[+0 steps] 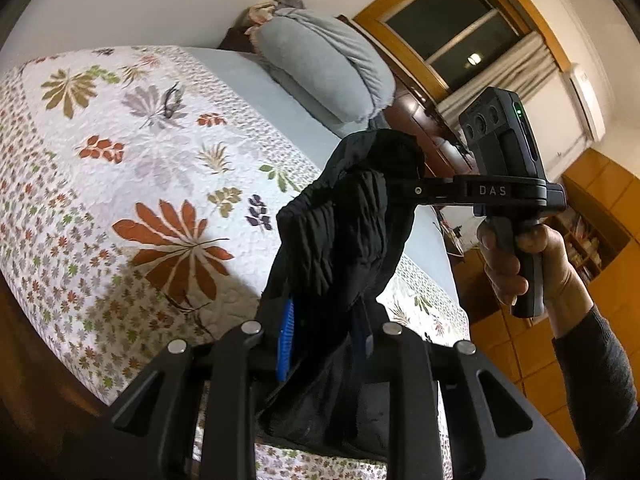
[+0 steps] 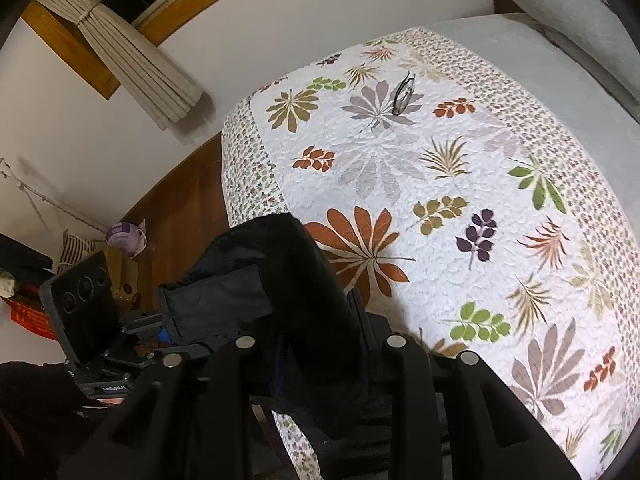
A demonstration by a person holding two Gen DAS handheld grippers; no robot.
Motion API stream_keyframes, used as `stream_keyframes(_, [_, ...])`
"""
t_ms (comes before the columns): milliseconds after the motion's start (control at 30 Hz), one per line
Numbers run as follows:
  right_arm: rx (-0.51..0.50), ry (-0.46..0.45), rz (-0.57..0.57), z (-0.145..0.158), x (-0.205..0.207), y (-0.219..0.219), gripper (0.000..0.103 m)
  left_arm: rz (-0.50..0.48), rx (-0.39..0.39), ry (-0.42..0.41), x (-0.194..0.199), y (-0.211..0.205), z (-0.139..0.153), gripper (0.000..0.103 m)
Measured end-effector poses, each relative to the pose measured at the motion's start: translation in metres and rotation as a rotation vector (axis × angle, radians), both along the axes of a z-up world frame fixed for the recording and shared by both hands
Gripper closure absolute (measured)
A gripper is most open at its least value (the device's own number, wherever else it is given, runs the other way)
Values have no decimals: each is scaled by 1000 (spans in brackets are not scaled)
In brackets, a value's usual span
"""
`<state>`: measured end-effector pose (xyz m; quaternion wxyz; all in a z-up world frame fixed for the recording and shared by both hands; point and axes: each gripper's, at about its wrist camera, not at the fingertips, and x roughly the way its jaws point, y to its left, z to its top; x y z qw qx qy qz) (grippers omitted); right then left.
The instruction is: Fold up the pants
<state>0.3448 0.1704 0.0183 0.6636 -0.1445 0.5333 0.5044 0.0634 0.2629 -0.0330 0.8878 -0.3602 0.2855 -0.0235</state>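
The black pants (image 1: 340,248) hang bunched in the air in front of the bed, held by both grippers. My left gripper (image 1: 324,344) is shut on the pants; a blue pad (image 1: 285,340) shows beside the cloth. My right gripper (image 1: 400,184) comes in from the right, in a hand, and is shut on the upper edge of the pants. In the right wrist view the pants (image 2: 280,280) fill the right gripper (image 2: 320,344), and the left gripper (image 2: 168,334) grips the fabric at the left.
The bed has a floral quilt (image 1: 132,168) and a grey pillow (image 1: 324,68) at its head. A pair of glasses (image 2: 403,94) lies on the quilt. Wooden floor (image 2: 184,208), a curtain (image 2: 132,64) and a window (image 1: 452,28) surround the bed.
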Motion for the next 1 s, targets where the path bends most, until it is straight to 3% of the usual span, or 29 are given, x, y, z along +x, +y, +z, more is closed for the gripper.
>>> stream_keyframes(367, [42,-25,-62,26,-17,-66,75,-73,70,-28,-1,-51,28,81])
stream_keyframes(1000, [77,-64,-123,38,-38,-168,75,-225,142,-57,2,-133,51,82])
